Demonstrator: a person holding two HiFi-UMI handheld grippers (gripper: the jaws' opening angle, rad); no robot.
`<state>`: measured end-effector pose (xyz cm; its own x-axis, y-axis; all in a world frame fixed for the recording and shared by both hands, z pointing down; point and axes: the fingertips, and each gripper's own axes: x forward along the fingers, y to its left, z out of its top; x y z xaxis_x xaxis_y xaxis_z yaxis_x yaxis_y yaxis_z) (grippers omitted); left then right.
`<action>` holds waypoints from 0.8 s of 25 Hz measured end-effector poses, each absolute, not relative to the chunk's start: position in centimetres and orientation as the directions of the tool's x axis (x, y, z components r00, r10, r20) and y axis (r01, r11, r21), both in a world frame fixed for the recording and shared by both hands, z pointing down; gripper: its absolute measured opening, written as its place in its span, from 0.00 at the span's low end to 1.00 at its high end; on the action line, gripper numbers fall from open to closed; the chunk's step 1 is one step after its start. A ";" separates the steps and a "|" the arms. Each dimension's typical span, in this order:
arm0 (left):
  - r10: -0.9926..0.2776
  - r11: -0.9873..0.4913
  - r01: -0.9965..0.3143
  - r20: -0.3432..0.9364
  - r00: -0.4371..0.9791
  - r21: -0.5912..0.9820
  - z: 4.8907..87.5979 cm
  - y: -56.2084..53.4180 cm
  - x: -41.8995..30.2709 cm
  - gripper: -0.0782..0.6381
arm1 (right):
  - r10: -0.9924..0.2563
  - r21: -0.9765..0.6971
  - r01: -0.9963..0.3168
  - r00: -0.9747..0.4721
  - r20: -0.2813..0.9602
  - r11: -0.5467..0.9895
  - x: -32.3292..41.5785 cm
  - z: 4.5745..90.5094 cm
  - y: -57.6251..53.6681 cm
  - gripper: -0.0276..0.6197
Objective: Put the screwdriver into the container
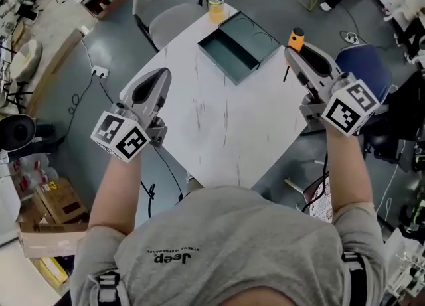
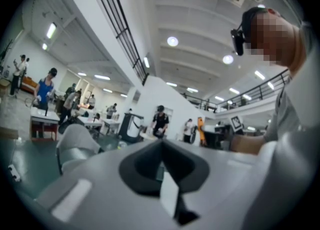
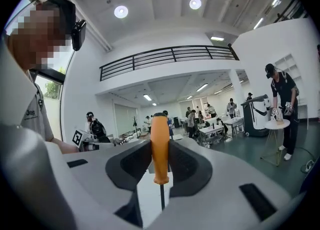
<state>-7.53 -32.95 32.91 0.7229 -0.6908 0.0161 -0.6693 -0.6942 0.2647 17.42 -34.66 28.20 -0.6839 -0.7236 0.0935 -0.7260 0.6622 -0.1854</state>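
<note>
Wide and white, the hall has a railed mezzanine, round ceiling lamps and people standing at work tables in the distance, all seen from both gripper views. Grey floor [image 1: 80,99] runs round a white table [image 1: 219,139], which sits corner-on like a diamond in the head view. The person in a grey shirt [image 1: 219,245] fills the 6 o'clock side, with both bare forearms reaching out over the table's edges. A grey chair [image 1: 169,9] stands just past the table's far corner at 11 o'clock. At 12 o'clock on the table lies the dark green container [image 1: 239,49], open on top, with nothing visible in it. The left gripper [image 1: 159,77] hangs at 9 o'clock over the table's left edge, its jaws pressed together with nothing between them. The right gripper [image 1: 299,56] is at 2 o'clock, over the table's right edge and near the container's 3 o'clock side, apart from it. It pinches the screwdriver [image 3: 160,144] by its orange handle, which stands up past the jaws while the thin dark shaft runs back toward the camera. A small bottle [image 1: 215,4] of yellow liquid stands just beside the container's far corner.
</note>
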 end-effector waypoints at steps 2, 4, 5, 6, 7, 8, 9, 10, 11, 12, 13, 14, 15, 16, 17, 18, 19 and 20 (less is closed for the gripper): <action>-0.687 -0.697 -0.665 0.014 0.726 0.269 33.8 -34.9 -7.8 0.11 | -0.708 -0.174 -0.721 -0.692 0.137 0.671 15.7 29.2 -37.3 0.20; -0.685 -0.699 -0.665 0.021 0.728 0.263 35.1 -36.7 -7.9 0.11 | -0.693 -0.170 -0.715 -0.699 0.179 0.678 14.3 30.6 -39.8 0.20; -0.685 -0.699 -0.667 0.029 0.728 0.258 35.8 -37.6 -7.9 0.11 | -0.684 -0.167 -0.713 -0.701 0.202 0.681 13.6 31.4 -41.0 0.20; -0.685 -0.697 -0.670 0.036 0.727 0.256 36.7 -38.4 -7.8 0.11 | -0.676 -0.162 -0.711 -0.702 0.224 0.684 13.1 32.4 -42.2 0.20; -0.686 -0.695 -0.672 0.042 0.726 0.256 37.4 -39.3 -7.7 0.11 | -0.667 -0.159 -0.708 -0.703 0.247 0.688 12.5 33.4 -43.4 0.20; -0.687 -0.693 -0.673 0.047 0.725 0.258 38.2 -40.2 -7.6 0.11 | -0.657 -0.160 -0.705 -0.704 0.269 0.691 12.1 34.5 -44.5 0.20; -0.686 -0.693 -0.673 0.053 0.726 0.259 39.0 -41.0 -7.4 0.11 | -0.646 -0.163 -0.702 -0.705 0.293 0.693 11.6 35.8 -45.7 0.20; -0.683 -0.694 -0.672 0.059 0.728 0.260 39.8 -41.8 -7.2 0.11 | -0.634 -0.166 -0.700 -0.704 0.320 0.694 11.2 37.1 -46.8 0.20; -0.680 -0.695 -0.670 0.066 0.730 0.261 40.7 -42.6 -7.0 0.11 | -0.621 -0.167 -0.699 -0.701 0.350 0.695 10.8 38.6 -47.9 0.20; -0.676 -0.696 -0.668 0.072 0.733 0.263 41.5 -43.3 -6.7 0.11 | -0.608 -0.166 -0.698 -0.696 0.381 0.696 10.3 40.1 -48.9 0.20; -0.673 -0.697 -0.666 0.079 0.736 0.266 42.4 -44.0 -6.5 0.11 | -0.594 -0.163 -0.698 -0.690 0.413 0.698 9.9 41.8 -49.9 0.20; -0.670 -0.697 -0.664 0.085 0.738 0.270 43.2 -44.7 -6.2 0.11 | -0.579 -0.161 -0.697 -0.684 0.443 0.699 9.5 43.4 -50.8 0.20; -0.667 -0.697 -0.662 0.090 0.740 0.275 44.1 -45.4 -5.9 0.11 | -0.565 -0.159 -0.695 -0.677 0.472 0.701 9.1 45.0 -51.6 0.20; -0.665 -0.697 -0.660 0.093 0.741 0.280 44.9 -46.0 -5.6 0.11 | -0.550 -0.158 -0.694 -0.671 0.498 0.702 8.7 46.5 -52.4 0.20; -0.663 -0.697 -0.658 0.096 0.743 0.286 45.7 -46.6 -5.3 0.11 | -0.536 -0.160 -0.693 -0.664 0.521 0.703 8.4 48.0 -53.2 0.20; -0.660 -0.697 -0.656 0.098 0.745 0.291 46.5 -47.0 -4.9 0.11 | -0.521 -0.163 -0.692 -0.657 0.544 0.703 8.2 49.4 -53.8 0.20; -0.657 -0.698 -0.653 0.102 0.747 0.294 47.3 -47.4 -4.6 0.11 | -0.507 -0.165 -0.692 -0.650 0.566 0.702 8.0 50.8 -54.3 0.20; -0.654 -0.699 -0.651 0.105 0.750 0.296 48.0 -47.7 -4.2 0.11 | -0.493 -0.168 -0.693 -0.642 0.588 0.701 7.9 52.2 -54.6 0.20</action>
<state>-4.21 -47.66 48.02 0.7496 -0.6535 0.1053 -0.6510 -0.6989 0.2963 7.86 -54.62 52.18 -0.6417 -0.4927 0.5878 -0.6927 0.7013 -0.1684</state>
